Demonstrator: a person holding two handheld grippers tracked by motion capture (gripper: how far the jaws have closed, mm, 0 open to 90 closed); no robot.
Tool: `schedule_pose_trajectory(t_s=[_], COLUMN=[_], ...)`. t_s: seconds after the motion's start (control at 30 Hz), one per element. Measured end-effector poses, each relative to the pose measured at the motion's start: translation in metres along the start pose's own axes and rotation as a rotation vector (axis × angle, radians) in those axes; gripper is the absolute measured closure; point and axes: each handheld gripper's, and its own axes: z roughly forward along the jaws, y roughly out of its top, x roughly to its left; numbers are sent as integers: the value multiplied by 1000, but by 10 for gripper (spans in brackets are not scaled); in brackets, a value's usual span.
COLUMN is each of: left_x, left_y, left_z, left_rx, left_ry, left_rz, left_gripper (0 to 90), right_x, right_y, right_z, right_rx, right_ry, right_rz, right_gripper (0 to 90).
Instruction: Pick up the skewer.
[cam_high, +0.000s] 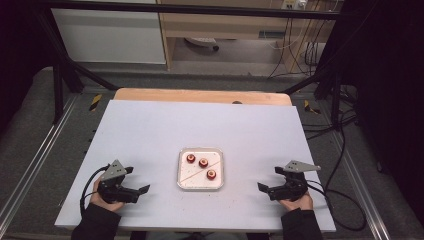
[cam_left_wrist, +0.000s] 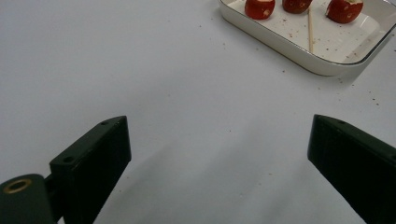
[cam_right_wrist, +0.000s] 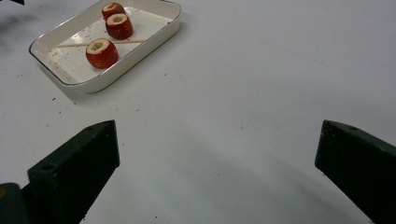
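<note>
A white rectangular tray (cam_high: 200, 185) is placed near the middle of the white bench (cam_high: 150, 135), toward its near half. Three red hollowed fruit pieces (cam_high: 203, 163) are held in the tray, lined up diagonally, and a thin wooden skewer (cam_high: 197, 171) is laid across the tray floor beside them. Small dark crumbs are scattered in the tray and on the bench around it.

The left claw (cam_high: 139, 182) is held low at the near left part of the bench, gripped from behind by the left hand (cam_high: 106, 201), with a dark sleeve entering from the bottom edge. Its jaws are spread wide and pointed toward the tray, with nothing between them; in the left gripper view the tray (cam_left_wrist: 299, 51) is seen ahead and to the right, well apart from the jaws.

The right claw (cam_high: 268, 180) is held in a mirrored pose at the near right, gripped by the right hand (cam_high: 296, 202). Its jaws are likewise released and wide, aimed inward at the tray, which is seen well apart from them at the upper left in the right gripper view (cam_right_wrist: 154, 39).
</note>
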Motion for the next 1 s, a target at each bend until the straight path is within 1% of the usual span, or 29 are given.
schedule_pose_trajectory(t_s=[0.23,0.33,0.67,1.0], left_x=[-1,-4,-8,-16], left_y=[1,3,6,13], left_z=[-1,1,5,11], left_rx=[-1,4,9,17], left_ry=[1,-4,-4,-21], left_rz=[-1,8,10,24], left_gripper=[60,61,63,65], right_x=[0,0,1,1], right_y=[0,0,1,1], right_z=[0,0,0,1], right_rx=[-7,-2,-5,-2], right_ry=[-1,1,-1,-3], right_rz=[-5,-1,-5,-6], right_gripper=[6,6,6,6])
